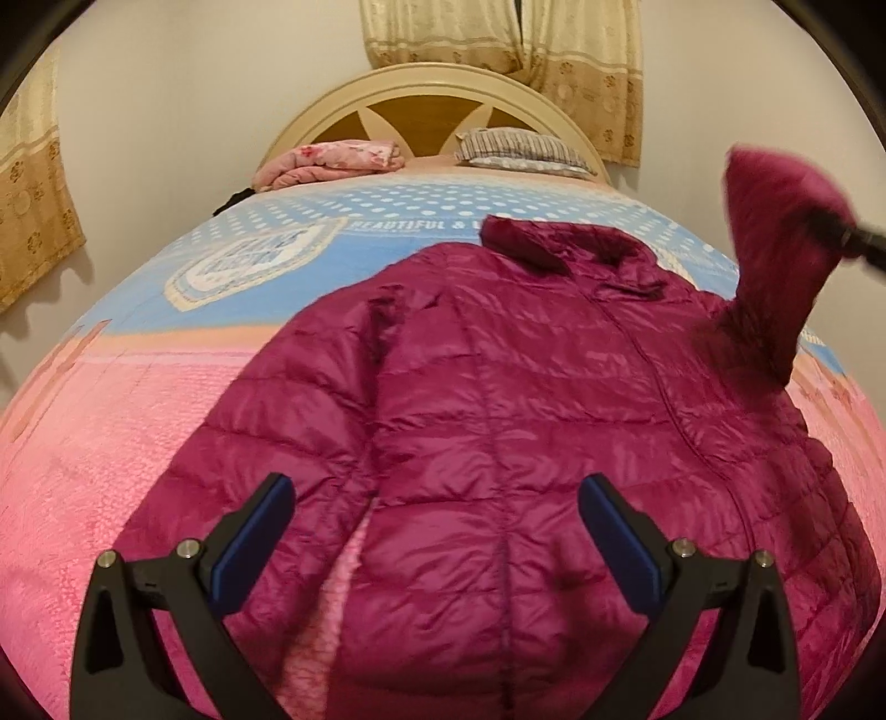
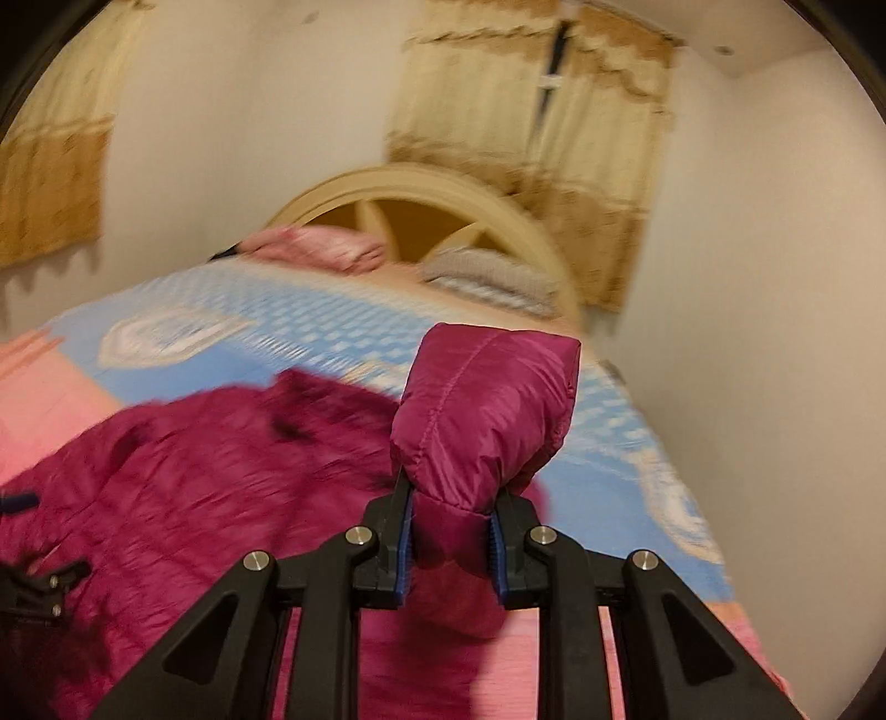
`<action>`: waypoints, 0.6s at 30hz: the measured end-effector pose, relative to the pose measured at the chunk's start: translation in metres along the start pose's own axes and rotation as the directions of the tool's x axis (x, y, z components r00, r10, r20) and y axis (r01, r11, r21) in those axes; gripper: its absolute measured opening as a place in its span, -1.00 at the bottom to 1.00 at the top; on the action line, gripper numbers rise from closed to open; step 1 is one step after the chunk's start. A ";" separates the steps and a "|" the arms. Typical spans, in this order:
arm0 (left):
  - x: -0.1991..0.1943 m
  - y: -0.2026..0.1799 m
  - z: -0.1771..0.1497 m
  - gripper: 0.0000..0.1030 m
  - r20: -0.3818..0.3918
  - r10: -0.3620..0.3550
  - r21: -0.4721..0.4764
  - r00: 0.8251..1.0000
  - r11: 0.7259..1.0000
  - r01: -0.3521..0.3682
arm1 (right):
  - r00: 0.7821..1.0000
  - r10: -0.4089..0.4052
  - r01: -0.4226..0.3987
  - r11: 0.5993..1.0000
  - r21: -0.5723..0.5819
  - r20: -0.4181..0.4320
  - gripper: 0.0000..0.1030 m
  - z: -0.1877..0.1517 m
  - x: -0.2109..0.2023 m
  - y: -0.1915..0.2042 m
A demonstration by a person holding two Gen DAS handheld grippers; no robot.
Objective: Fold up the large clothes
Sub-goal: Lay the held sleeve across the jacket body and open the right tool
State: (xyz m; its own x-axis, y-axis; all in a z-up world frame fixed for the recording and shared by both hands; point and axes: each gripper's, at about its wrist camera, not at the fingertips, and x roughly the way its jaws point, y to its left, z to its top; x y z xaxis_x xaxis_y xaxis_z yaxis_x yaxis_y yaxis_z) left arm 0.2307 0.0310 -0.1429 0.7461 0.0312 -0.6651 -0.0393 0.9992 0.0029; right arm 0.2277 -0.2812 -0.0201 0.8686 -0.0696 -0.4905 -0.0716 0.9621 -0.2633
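Observation:
A magenta quilted puffer jacket (image 1: pixel 498 399) lies front up on the bed, collar toward the headboard. My left gripper (image 1: pixel 437 531) is open and empty above the jacket's lower hem, not touching it. My right gripper (image 2: pixel 449 531) is shut on the cuff of the jacket's right sleeve (image 2: pixel 487 410) and holds it lifted off the bed. The raised sleeve (image 1: pixel 775 260) shows in the left wrist view at the right, with the right gripper (image 1: pixel 853 241) at its end. The jacket body (image 2: pixel 221 471) is blurred in the right wrist view.
The bed has a pink and blue blanket (image 1: pixel 138 399). A folded pink quilt (image 1: pixel 332 160) and a striped pillow (image 1: pixel 520 147) lie by the cream headboard (image 1: pixel 426 83). Curtains (image 1: pixel 498 39) hang behind. A wall (image 2: pixel 747 332) runs close along the bed's right side.

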 end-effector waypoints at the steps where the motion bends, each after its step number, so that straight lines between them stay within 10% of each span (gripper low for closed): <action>1: 0.000 0.003 0.001 1.00 0.001 0.004 -0.002 1.000 1.000 -0.004 | 1.000 0.016 -0.016 1.000 -0.005 -0.013 -0.58 -0.004 0.006 0.007; 11: 0.004 0.007 0.007 1.00 0.002 0.034 0.024 0.999 0.999 -0.034 | 0.952 0.207 -0.193 0.978 0.081 -0.226 -0.52 -0.060 0.089 0.064; 15: 0.005 0.002 0.017 1.00 0.014 0.043 0.044 0.999 0.998 -0.044 | 0.910 0.350 -0.330 0.936 0.126 -0.222 0.66 -0.070 0.087 0.072; 18: 0.005 -0.007 0.029 1.00 0.024 0.034 0.053 0.999 0.998 -0.035 | 0.905 0.388 -0.367 0.919 0.143 -0.172 0.66 -0.064 0.072 0.065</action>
State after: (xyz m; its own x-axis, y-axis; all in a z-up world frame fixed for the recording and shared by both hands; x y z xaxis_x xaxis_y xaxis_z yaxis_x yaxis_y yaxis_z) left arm 0.2541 0.0244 -0.1245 0.7602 0.0655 -0.6464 -0.0301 0.9974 0.0656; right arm 0.2544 -0.2406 -0.1259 0.6740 0.2653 -0.6894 -0.3150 0.9474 0.0566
